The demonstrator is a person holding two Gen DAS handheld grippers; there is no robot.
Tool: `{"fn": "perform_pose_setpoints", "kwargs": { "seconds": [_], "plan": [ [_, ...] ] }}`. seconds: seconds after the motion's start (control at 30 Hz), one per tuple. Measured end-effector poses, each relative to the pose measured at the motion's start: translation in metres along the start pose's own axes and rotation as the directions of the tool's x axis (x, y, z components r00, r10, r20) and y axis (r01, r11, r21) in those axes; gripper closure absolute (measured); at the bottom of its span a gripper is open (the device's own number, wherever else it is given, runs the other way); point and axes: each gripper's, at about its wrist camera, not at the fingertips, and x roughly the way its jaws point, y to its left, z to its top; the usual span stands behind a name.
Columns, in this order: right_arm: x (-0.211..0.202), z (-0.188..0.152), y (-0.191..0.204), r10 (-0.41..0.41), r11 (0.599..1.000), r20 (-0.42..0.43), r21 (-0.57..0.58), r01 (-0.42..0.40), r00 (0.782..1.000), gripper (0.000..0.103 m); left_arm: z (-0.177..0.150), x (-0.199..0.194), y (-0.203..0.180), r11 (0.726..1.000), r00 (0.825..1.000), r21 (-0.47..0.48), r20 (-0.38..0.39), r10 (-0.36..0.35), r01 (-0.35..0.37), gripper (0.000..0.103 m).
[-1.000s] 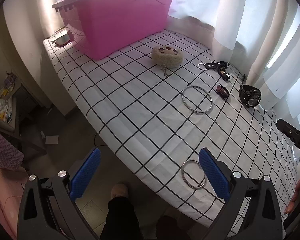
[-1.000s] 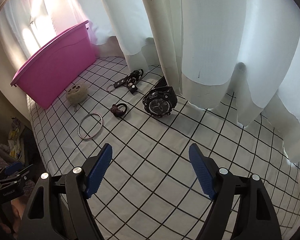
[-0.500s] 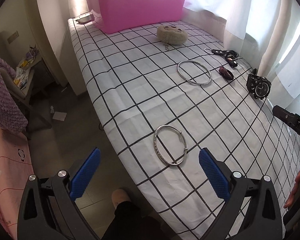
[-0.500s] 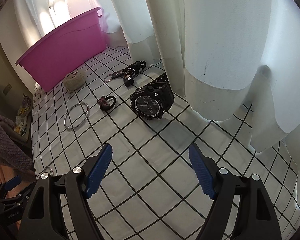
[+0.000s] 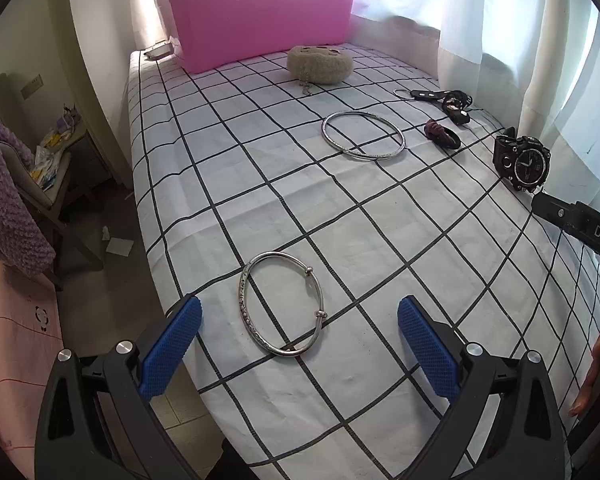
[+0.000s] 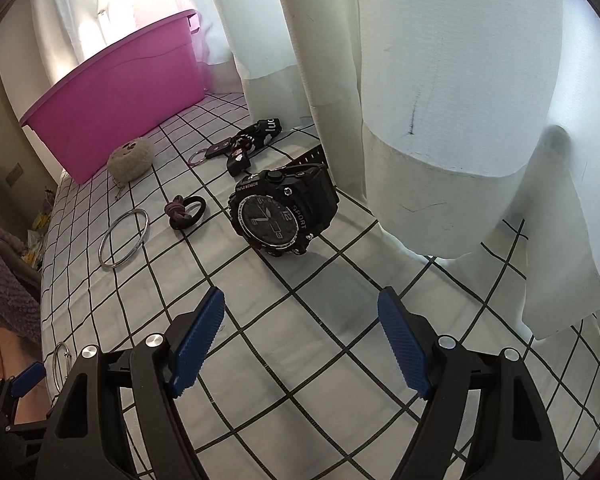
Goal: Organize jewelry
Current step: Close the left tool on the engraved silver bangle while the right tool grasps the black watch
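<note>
You have white curtains hanging along the far side, daylight glowing through them and brightest behind the far end. The surface under your view is draped in a white cloth with a black grid. To your left stands a cream wall with a switch plate, a grey chair holding clutter and a purple knit blanket, and scraps of paper on the tiled floor.

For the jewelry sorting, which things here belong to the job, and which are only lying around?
Belong to the job:
beaded silver bangle
plain silver bangle
black sport watch
dark hair tie
black key strap
pink bin, probably the container

Only lying around:
fluffy beige pouch, perhaps
white curtains
purple blanket
chair
</note>
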Motion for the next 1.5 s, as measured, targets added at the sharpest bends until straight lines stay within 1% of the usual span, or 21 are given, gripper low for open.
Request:
{"fn": "perform_pose_setpoints", "kwargs": {
  "seconds": [0.13, 0.37, 0.6, 0.83, 0.97, 1.07, 1.3, 1.37, 1.43, 1.5],
  "plan": [
    [0.006, 0.003, 0.0, 0.002, 1.0, 0.001, 0.008, -0.002, 1.0, 0.028, 0.001, 0.004, -0.001, 1.0, 1.0, -0.004, 0.022, 0.008, -0.008, 0.005],
    [0.017, 0.011, 0.006, -0.013, 1.0, 0.002, -0.011, 0.013, 1.0, 0.028, 0.002, 0.006, -0.006, 1.0, 0.997, -0.017, 0.067, 0.024, -0.023, 0.005],
    [0.032, 0.019, 0.007, -0.041, 0.999, -0.013, -0.023, 0.041, 0.999, 0.028, 0.002, 0.006, -0.009, 0.999, 0.997, -0.019, 0.075, 0.033, -0.031, 0.005],
    [0.048, 0.032, 0.012, -0.05, 0.998, -0.014, -0.024, 0.05, 0.999, 0.028, 0.001, 0.005, -0.01, 0.999, 0.997, -0.024, 0.072, 0.037, -0.035, 0.005],
    [0.06, 0.042, 0.019, -0.101, 0.994, -0.025, -0.044, 0.1, 0.995, 0.028, -0.002, 0.004, -0.01, 0.999, 0.996, -0.031, 0.077, 0.042, -0.039, 0.006],
    [0.067, 0.046, 0.022, -0.128, 0.99, -0.031, -0.058, 0.126, 0.991, 0.024, -0.002, 0.004, -0.01, 0.998, 0.996, -0.038, 0.076, 0.047, -0.044, 0.006],
    [0.067, 0.048, 0.02, -0.11, 0.993, -0.022, -0.051, 0.108, 0.994, 0.025, 0.0, 0.005, -0.012, 0.999, 0.995, -0.032, 0.086, 0.041, -0.038, 0.006],
    [0.066, 0.048, 0.021, -0.108, 0.993, -0.011, -0.054, 0.107, 0.994, 0.035, -0.001, 0.004, -0.012, 0.999, 0.995, -0.024, 0.09, 0.034, -0.032, 0.008],
    [0.064, 0.046, 0.022, -0.105, 0.993, -0.008, -0.056, 0.104, 0.994, 0.037, -0.002, 0.002, -0.014, 1.0, 0.995, -0.013, 0.094, 0.025, -0.024, 0.012],
    [0.06, 0.043, 0.021, -0.098, 0.994, -0.005, -0.056, 0.098, 0.995, 0.037, -0.003, 0.0, -0.015, 1.0, 0.995, -0.004, 0.101, 0.016, -0.016, 0.021]
  ]
}}
